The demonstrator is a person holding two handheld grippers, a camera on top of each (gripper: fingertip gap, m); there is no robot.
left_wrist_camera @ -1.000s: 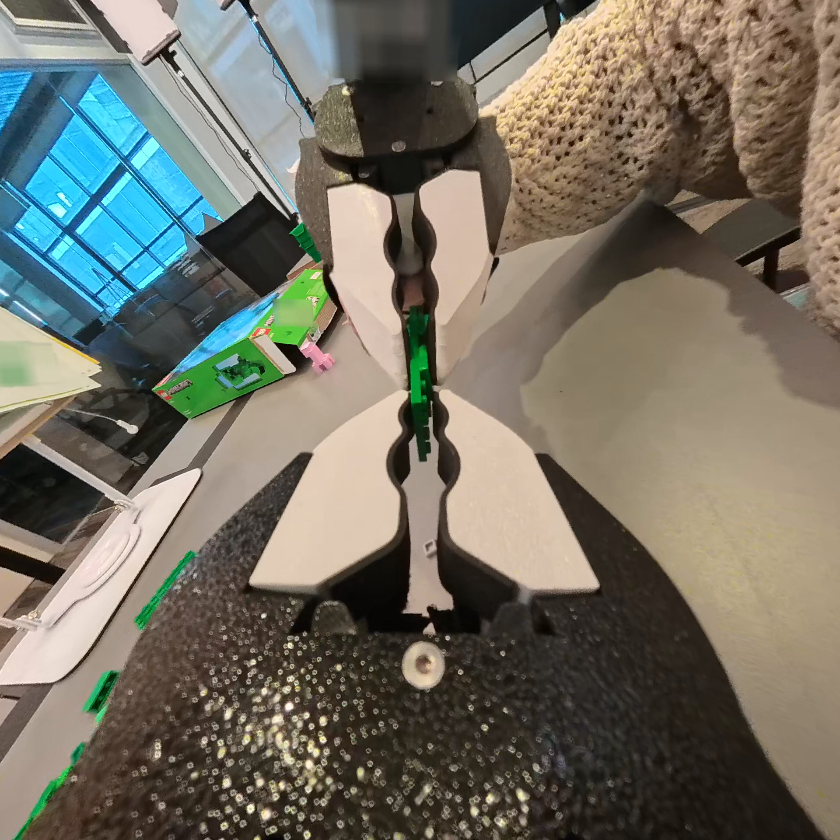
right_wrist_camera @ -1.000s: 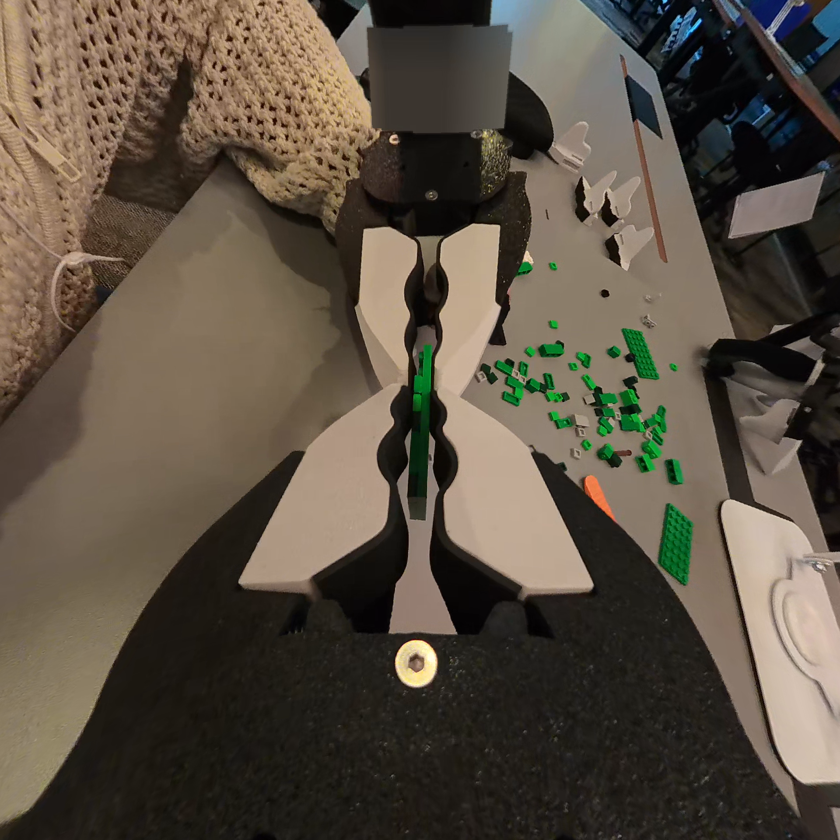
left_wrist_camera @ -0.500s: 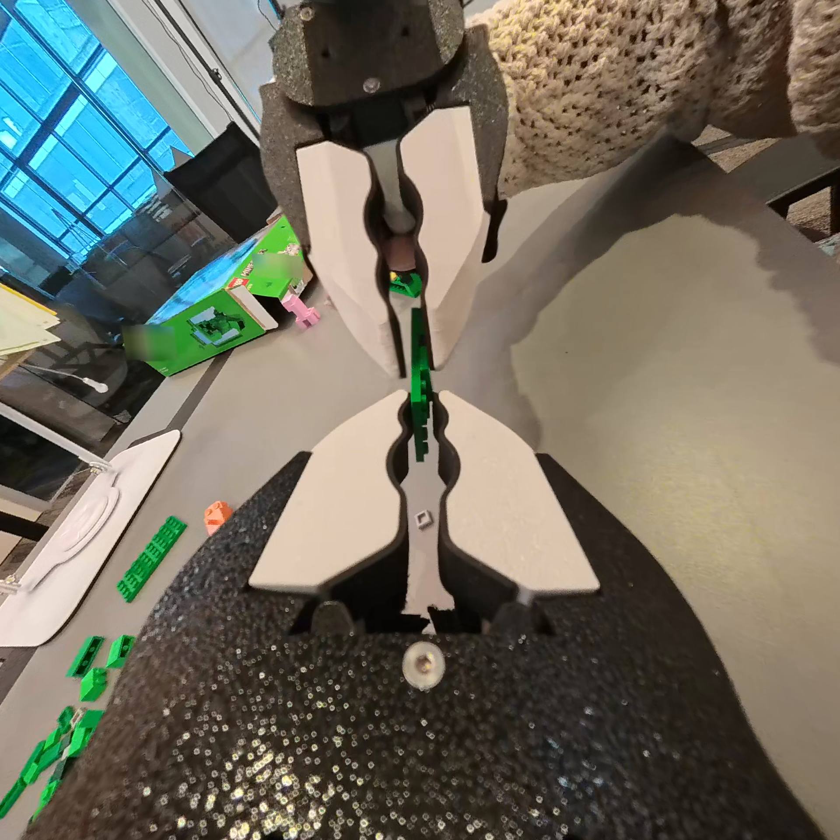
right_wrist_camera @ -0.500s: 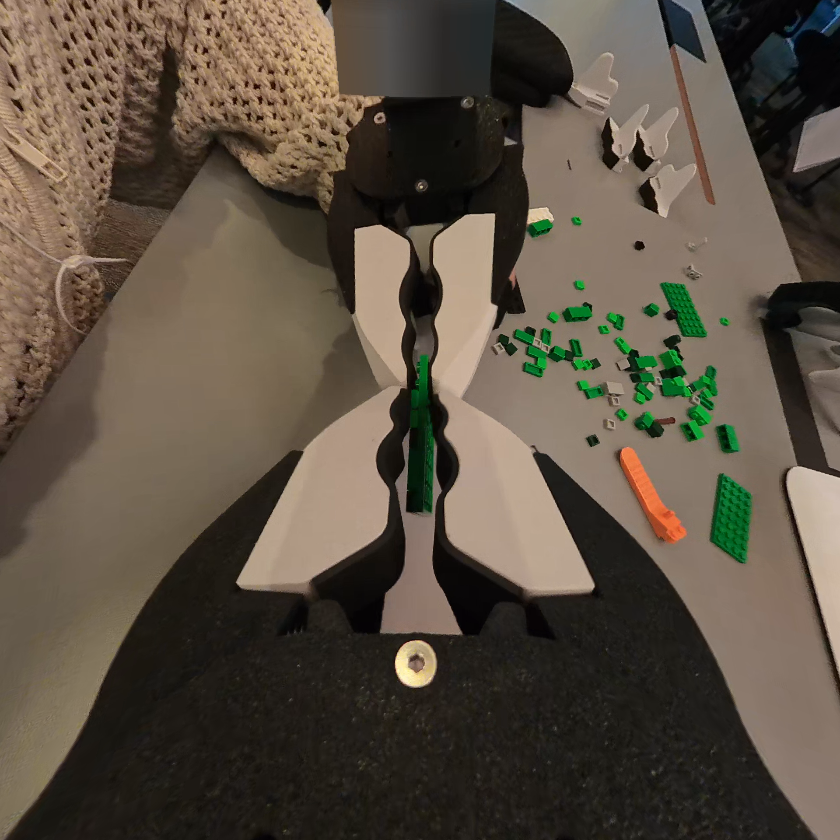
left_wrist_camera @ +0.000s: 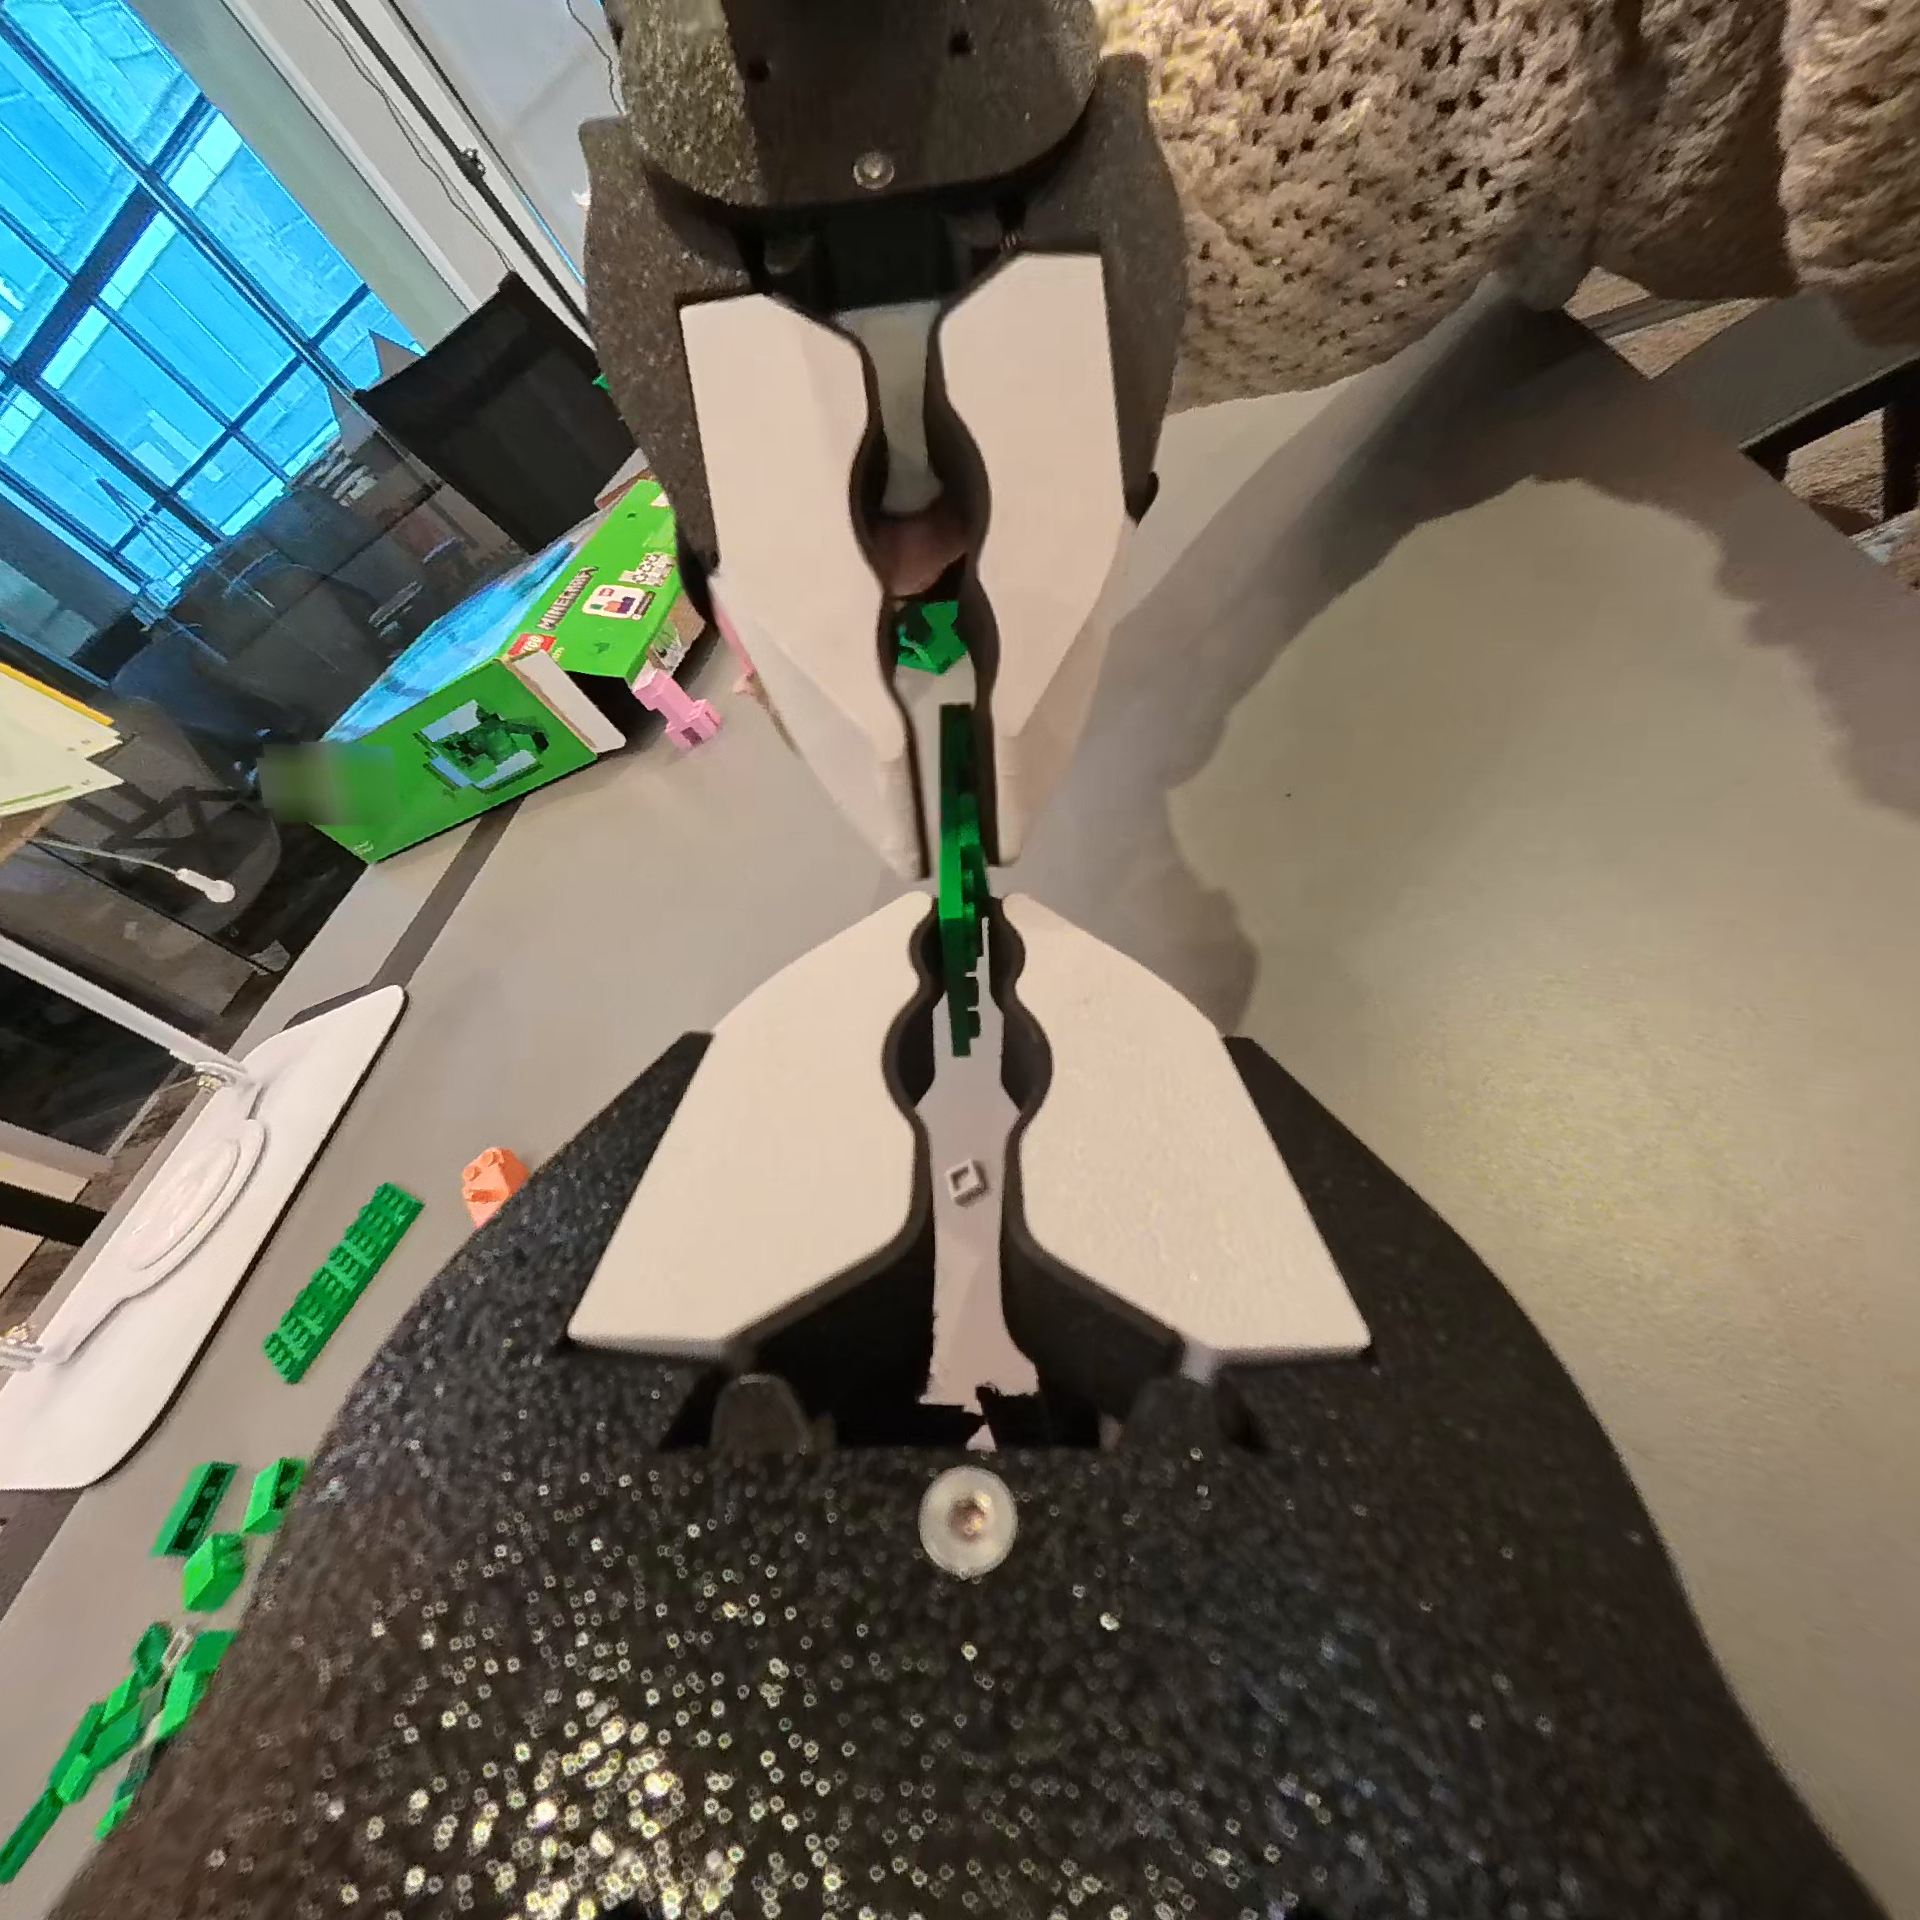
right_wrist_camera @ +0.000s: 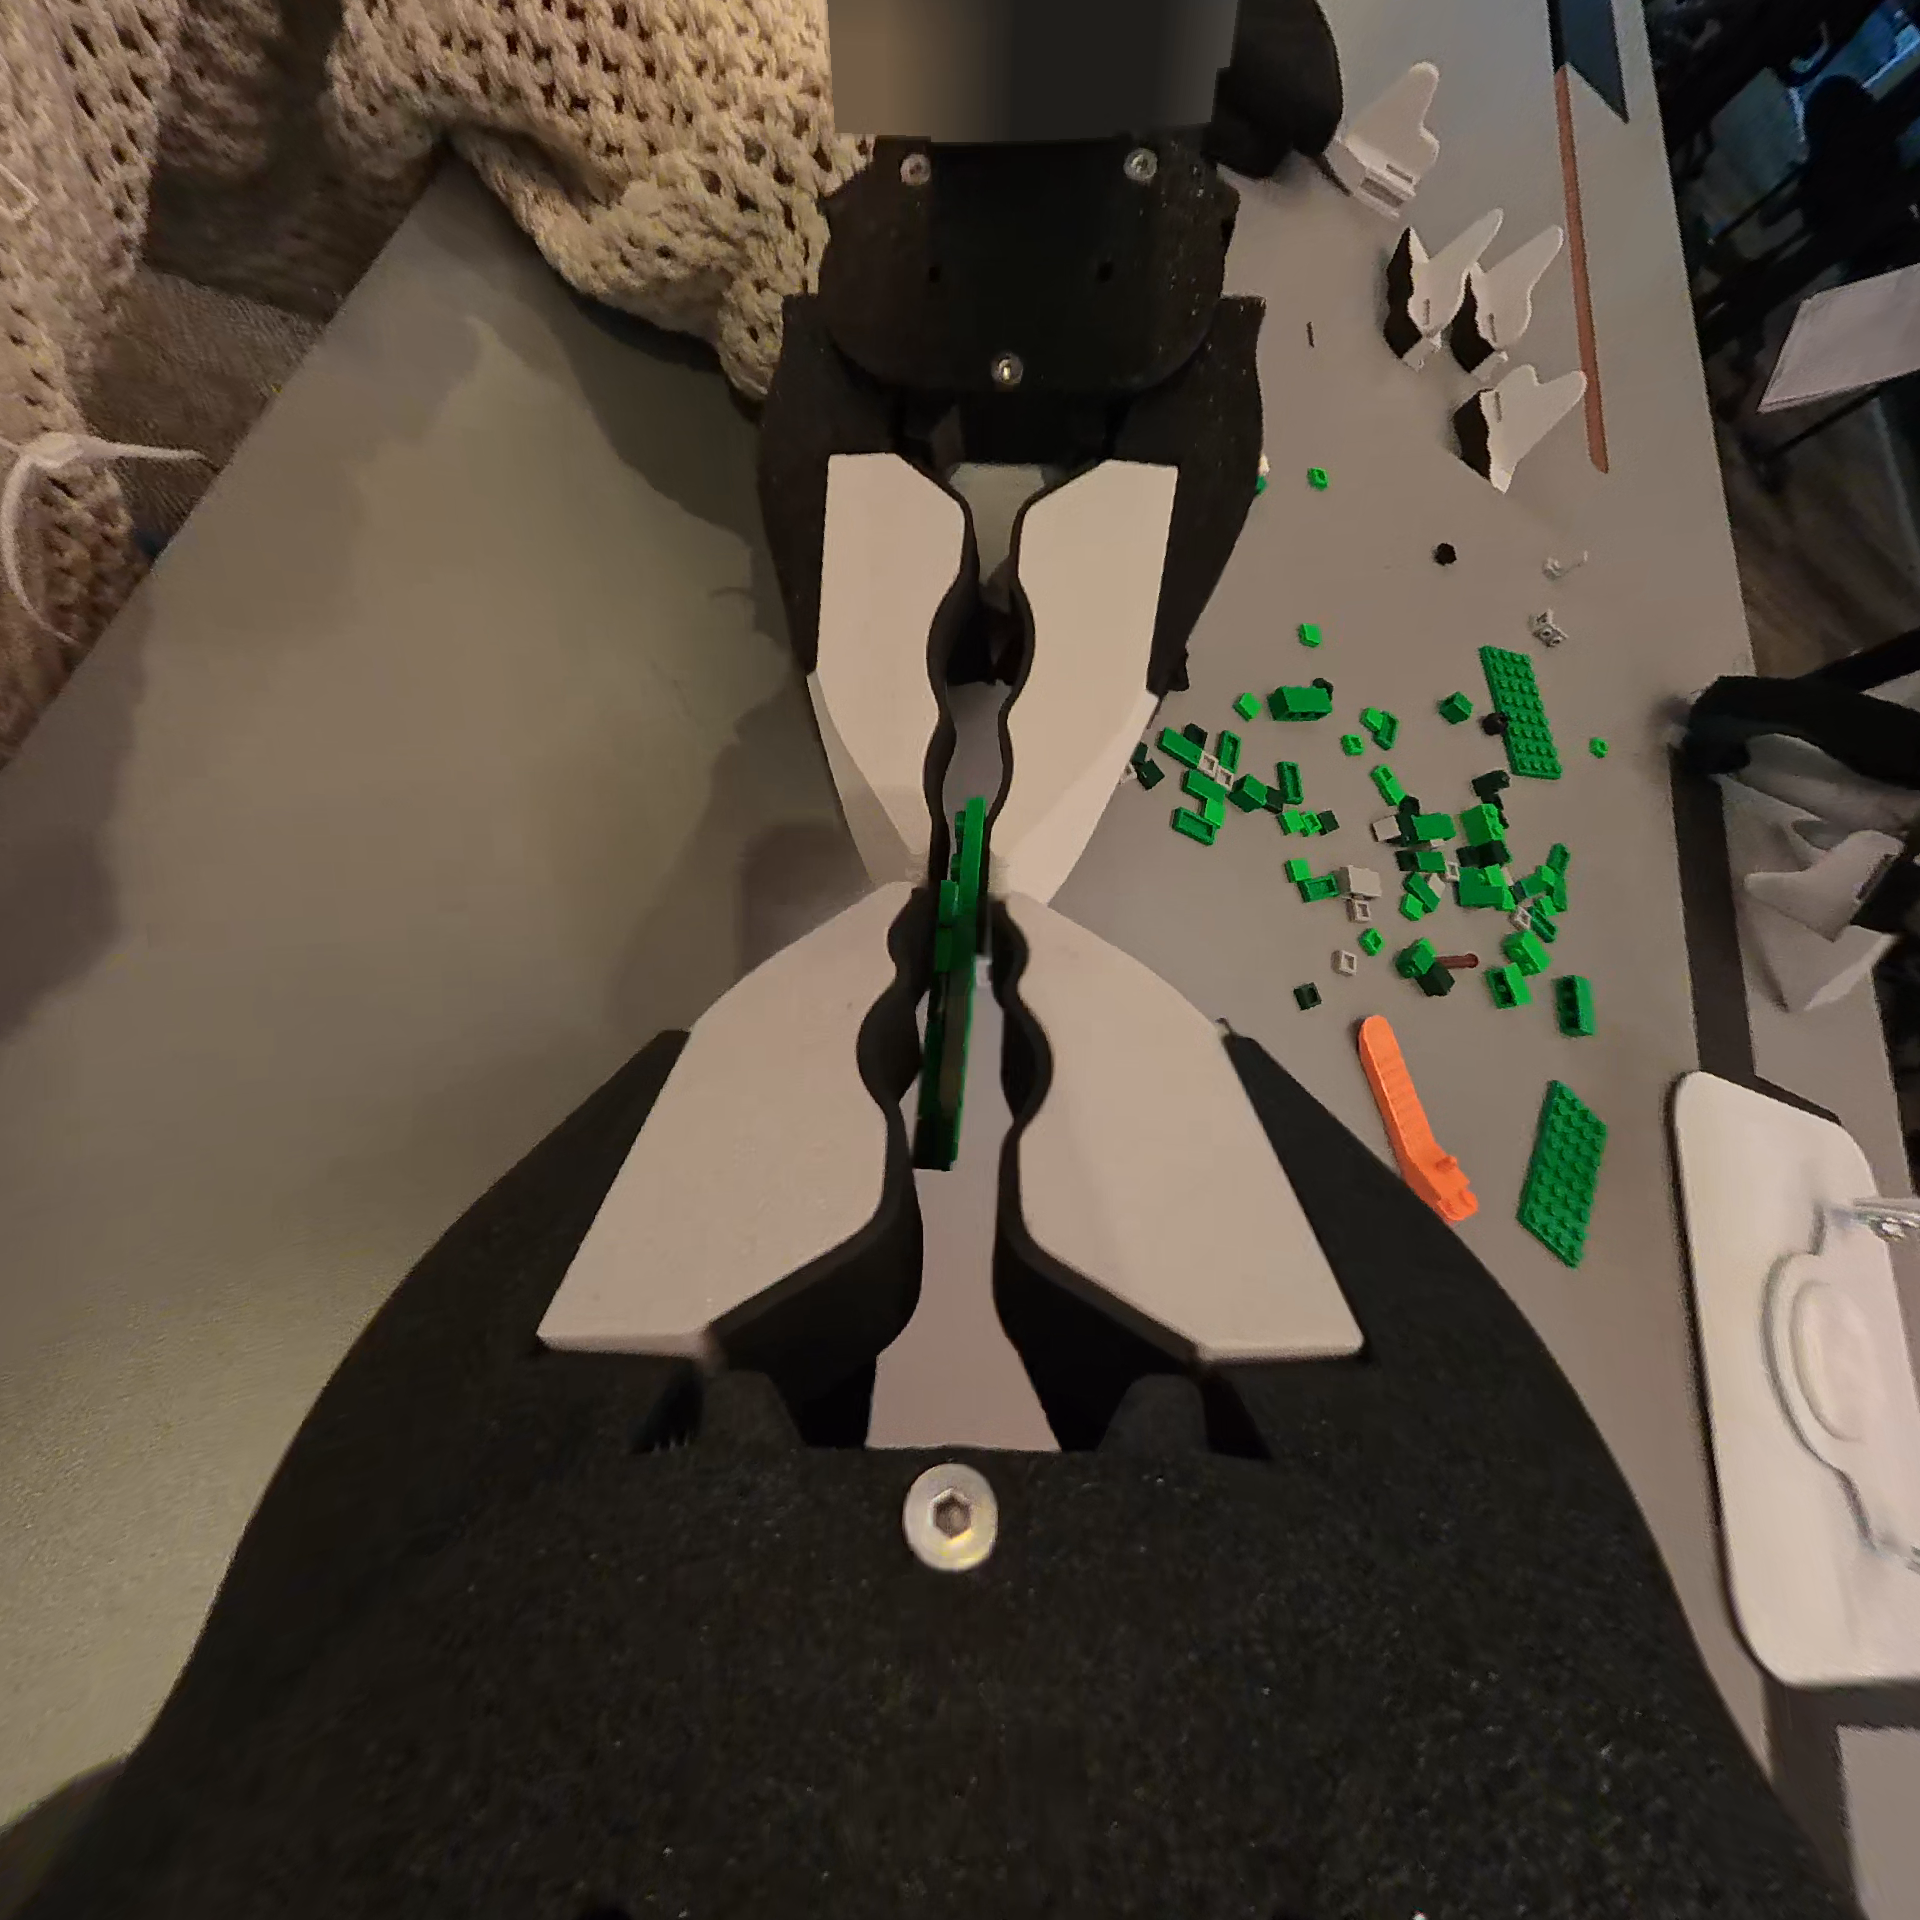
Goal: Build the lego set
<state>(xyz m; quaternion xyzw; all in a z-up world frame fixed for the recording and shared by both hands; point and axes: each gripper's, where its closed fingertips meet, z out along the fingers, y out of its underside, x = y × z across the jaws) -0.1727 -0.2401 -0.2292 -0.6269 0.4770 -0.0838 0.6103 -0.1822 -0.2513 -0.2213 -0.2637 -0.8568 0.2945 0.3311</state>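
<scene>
Orange separator (right_wrist_camera: 1411, 1119) whole beside right tool (right_wrist_camera: 951, 909).

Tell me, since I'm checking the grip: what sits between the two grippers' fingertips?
A green lego plate stands edge-on there, pinched by both the right gripper and left gripper; both wrist views show it.

Green bricks, grey table (right_wrist_camera: 436, 727), black-and-white grippers

The plate assembly (right_wrist_camera: 951, 997) is bright green, as are the loose bricks (right_wrist_camera: 1455, 831) scattered on the plain grey table; just beside that scatter lies an orange tool (right_wrist_camera: 1408, 1122), near it a white pad (right_wrist_camera: 1787, 1351). Both grippers have speckled black bodies and white fingers (left_wrist_camera: 790, 1132). The sleeve (left_wrist_camera: 1455, 156) is cream open knit; the box (left_wrist_camera: 488, 707) is green.
</scene>
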